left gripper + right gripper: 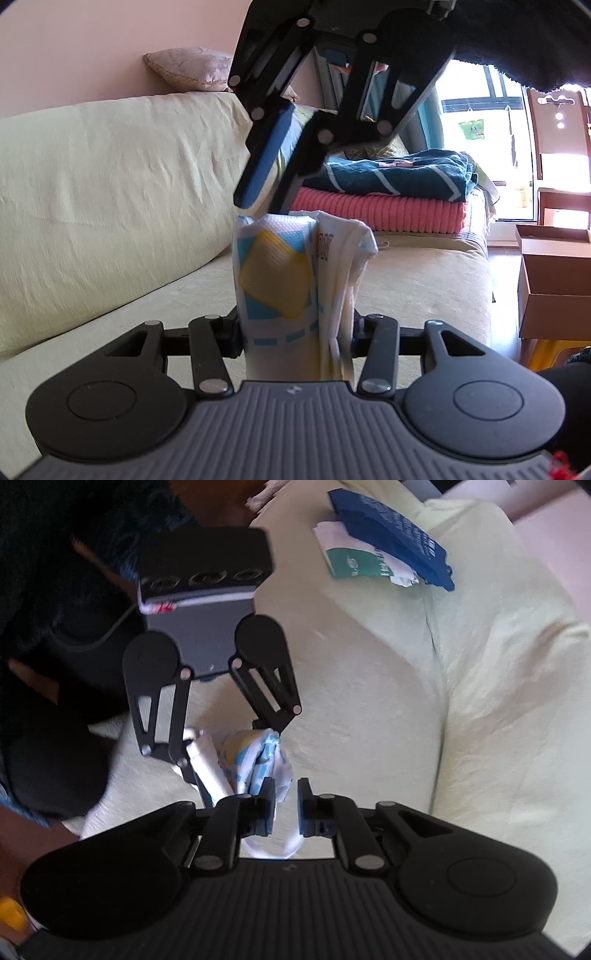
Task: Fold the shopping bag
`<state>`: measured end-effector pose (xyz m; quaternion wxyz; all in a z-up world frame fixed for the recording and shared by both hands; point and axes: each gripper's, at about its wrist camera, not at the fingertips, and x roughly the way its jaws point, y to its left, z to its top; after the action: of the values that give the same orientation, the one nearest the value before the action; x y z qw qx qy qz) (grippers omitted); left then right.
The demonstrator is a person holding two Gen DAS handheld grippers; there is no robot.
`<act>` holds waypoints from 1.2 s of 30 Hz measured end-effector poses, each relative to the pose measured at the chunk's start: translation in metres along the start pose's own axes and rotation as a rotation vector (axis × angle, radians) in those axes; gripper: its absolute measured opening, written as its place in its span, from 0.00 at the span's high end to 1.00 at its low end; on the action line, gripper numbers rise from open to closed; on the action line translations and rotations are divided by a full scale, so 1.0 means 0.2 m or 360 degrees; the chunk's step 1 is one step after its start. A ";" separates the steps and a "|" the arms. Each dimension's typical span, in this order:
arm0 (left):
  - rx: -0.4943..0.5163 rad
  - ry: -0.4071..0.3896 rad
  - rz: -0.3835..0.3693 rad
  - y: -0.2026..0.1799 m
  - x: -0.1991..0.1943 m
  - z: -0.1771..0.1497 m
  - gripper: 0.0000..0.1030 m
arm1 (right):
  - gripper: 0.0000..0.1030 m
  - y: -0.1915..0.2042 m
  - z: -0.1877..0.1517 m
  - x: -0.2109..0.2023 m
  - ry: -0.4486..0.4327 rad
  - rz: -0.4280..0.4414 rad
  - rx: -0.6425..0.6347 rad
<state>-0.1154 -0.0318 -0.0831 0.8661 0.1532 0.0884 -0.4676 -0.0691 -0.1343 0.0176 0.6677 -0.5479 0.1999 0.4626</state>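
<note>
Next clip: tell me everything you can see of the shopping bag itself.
The shopping bag is a white, woven-looking fabric printed with light blue blocks, dashed blue lines, a yellow patch and some dark lettering. It is folded into a thick upright bundle of several layers, held above the pale sofa. The left gripper is shut on its lower part, fingers pressing both sides. The right gripper sits at the bundle's top with a gap between its fingers; a white strip of the bag loops under them.
</note>
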 end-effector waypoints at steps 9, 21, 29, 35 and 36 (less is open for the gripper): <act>-0.0093 -0.0042 0.0016 0.03 -0.02 -0.02 0.49 | 0.88 -0.12 -0.54 0.10 -0.0045 -0.0050 0.1345; -0.0068 0.0004 0.0031 0.01 0.02 0.00 0.49 | 0.78 0.17 -0.77 0.51 -0.0112 -0.0117 0.1940; -0.0136 0.0012 0.0047 0.03 0.04 0.01 0.49 | 1.00 0.30 -0.74 0.32 -0.0313 -0.0536 0.1992; -0.0180 0.0025 0.0058 0.05 0.06 0.01 0.49 | 1.00 0.44 -0.43 -0.12 -0.0749 -0.0737 0.1597; -0.0178 0.0025 0.0058 0.04 0.06 0.02 0.49 | 1.00 0.45 -0.38 -0.15 -0.0777 -0.0732 0.1525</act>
<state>-0.1016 -0.0378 -0.0822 0.8808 0.1099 0.1186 -0.4450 -0.1419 -0.2188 -0.0327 0.9510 -0.0916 0.1031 0.2767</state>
